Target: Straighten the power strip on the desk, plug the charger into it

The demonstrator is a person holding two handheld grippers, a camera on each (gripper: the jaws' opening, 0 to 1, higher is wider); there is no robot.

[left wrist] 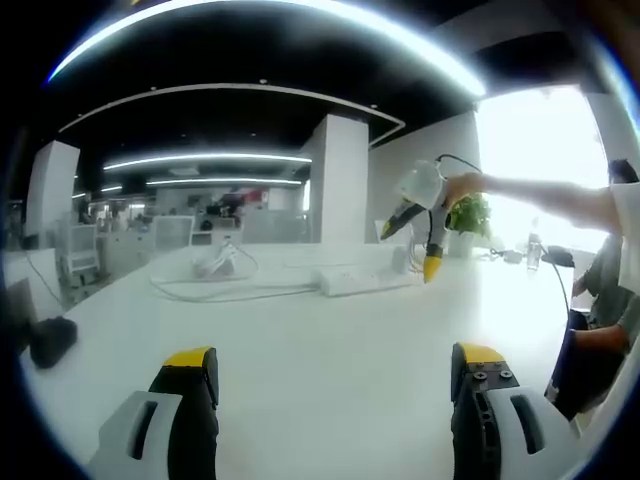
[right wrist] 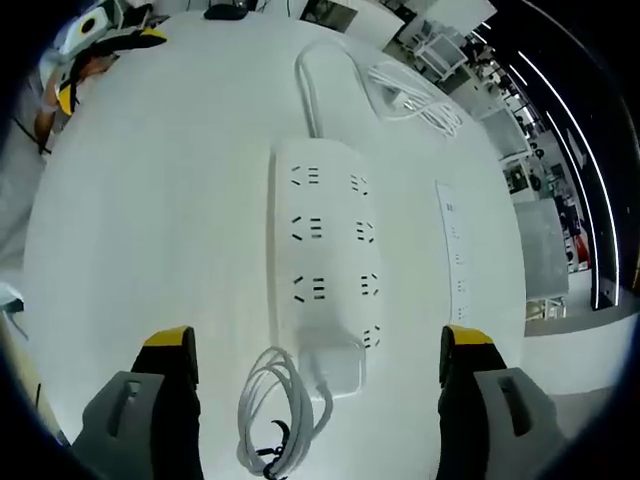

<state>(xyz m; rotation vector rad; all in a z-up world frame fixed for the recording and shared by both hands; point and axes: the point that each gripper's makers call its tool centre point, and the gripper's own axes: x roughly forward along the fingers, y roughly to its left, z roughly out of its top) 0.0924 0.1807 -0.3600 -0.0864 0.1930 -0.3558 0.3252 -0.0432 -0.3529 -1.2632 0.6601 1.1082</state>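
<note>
My left gripper (left wrist: 335,385) hangs low over the desk (left wrist: 320,340) with its jaws spread wide and nothing between them. From there the power strip (left wrist: 362,281) lies well ahead and a little to the right, seen side-on, its cord (left wrist: 225,291) trailing off to the left.

My right gripper (right wrist: 315,375) is the nearer one by far. It looks almost straight down on the power strip (right wrist: 327,250), jaws wide apart and empty. The strip's long axis runs straight away from me, midway between the two jaws, so it sits squarely in line with this tool. The charger (right wrist: 335,372) lies at the strip's near end, touching it, with its coiled cable (right wrist: 275,415) just to the left. I judge the right hand should take the charger.
</note>
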